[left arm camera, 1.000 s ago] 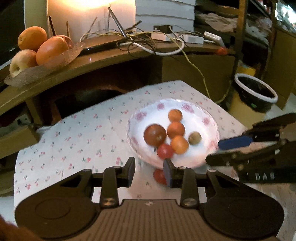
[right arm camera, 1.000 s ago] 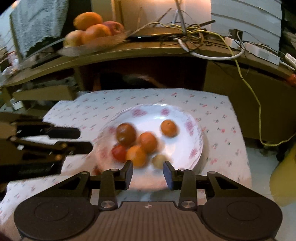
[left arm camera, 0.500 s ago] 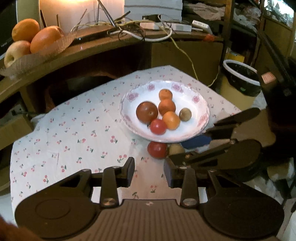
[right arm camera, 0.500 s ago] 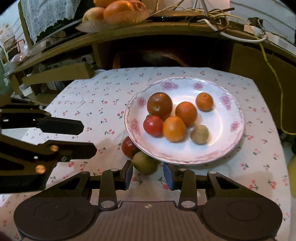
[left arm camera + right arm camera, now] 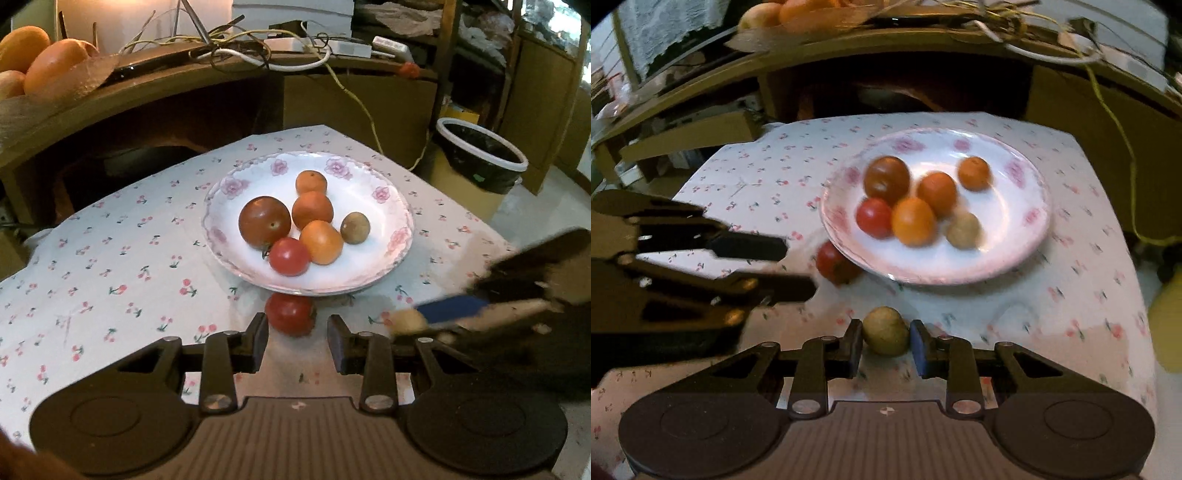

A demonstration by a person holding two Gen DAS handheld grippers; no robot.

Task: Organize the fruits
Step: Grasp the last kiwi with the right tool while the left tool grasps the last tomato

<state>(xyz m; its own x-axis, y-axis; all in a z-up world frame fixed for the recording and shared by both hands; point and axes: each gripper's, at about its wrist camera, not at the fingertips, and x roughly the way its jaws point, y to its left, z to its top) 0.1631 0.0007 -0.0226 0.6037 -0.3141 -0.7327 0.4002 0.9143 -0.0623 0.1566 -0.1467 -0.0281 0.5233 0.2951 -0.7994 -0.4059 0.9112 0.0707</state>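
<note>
On my right gripper (image 5: 885,345) the jaws are closed narrowly around a greenish-brown fruit (image 5: 886,336), pads touching it on both sides. It reads as slightly egg-shaped, long axis roughly upright, narrower end up, though the blur leaves me unsure. My left gripper (image 5: 296,341) has its jaws moderately wide and grips nothing; a red tomato (image 5: 291,314) lies on the tablecloth (image 5: 110,266) just ahead of the fingertips, closer to the left one, tucked against the near rim of the plate (image 5: 397,236).

The plate carries a dark tomato (image 5: 264,220), a small red tomato (image 5: 288,256), three orange fruits, nearest one (image 5: 321,242), and a small brown fruit (image 5: 355,228).

The right view shows the held fruit clearly; in the left view it is only a pale smear at the right gripper's blue pad. Only the left view shows the bin (image 5: 480,162) beyond the table.
</note>
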